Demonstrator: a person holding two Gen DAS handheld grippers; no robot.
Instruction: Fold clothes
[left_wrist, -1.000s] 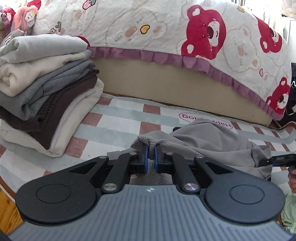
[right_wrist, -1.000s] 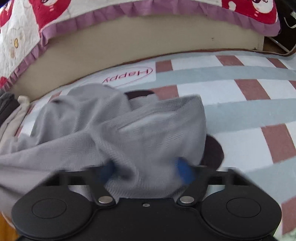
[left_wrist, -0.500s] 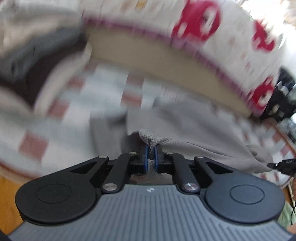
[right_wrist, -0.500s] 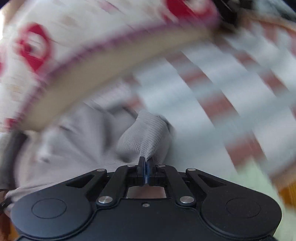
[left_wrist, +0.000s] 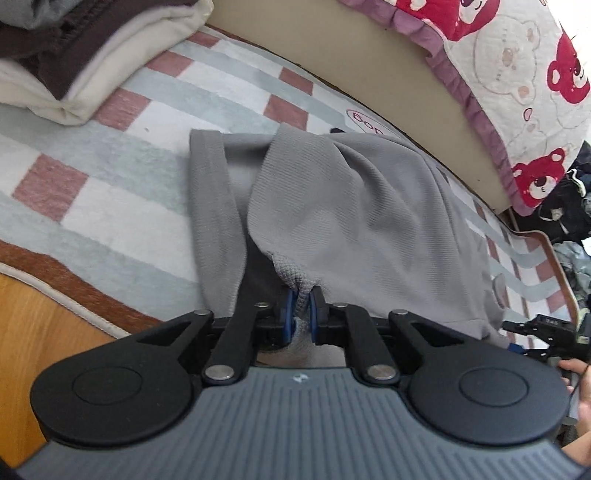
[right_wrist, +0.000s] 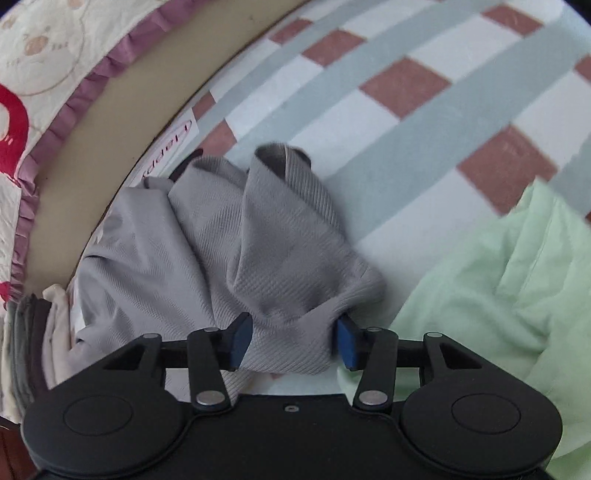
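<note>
**Q:** Garment position, as seen from both wrist views?

**R:** Grey garment (left_wrist: 354, 206) lies crumpled on the checked rug (left_wrist: 110, 192), near the tan side of the bed (left_wrist: 388, 77). One flat band of it runs along the left in the left wrist view, and the rest is bunched into loose folds.

**Q:** Left gripper?

**R:** The left gripper (left_wrist: 299, 314) is clenched on a ribbed edge of the grey garment; the cloth is pinched between the blue pads (left_wrist: 286, 314), which stand almost together.

**Q:** Right gripper?

**R:** The right gripper (right_wrist: 293, 341) has its jaws opening. A thick bunch of the grey garment (right_wrist: 258, 251) sits between its blue pads (right_wrist: 240, 339), which stand wide apart. The left pad touches the cloth; whether the right pad does cannot be told.

**Q:** Surroundings?

**R:** A stack of folded clothes (left_wrist: 74, 55), cream, brown and grey, rests on the rug at upper left of the left wrist view, well apart from the garment. A pale green cloth (right_wrist: 498, 295) lies on the rug just beside the right gripper. A quilt (left_wrist: 517, 74) with red bears and a purple frill hangs over the bed. Wooden floor (left_wrist: 37, 314) shows past the rug's edge.
</note>
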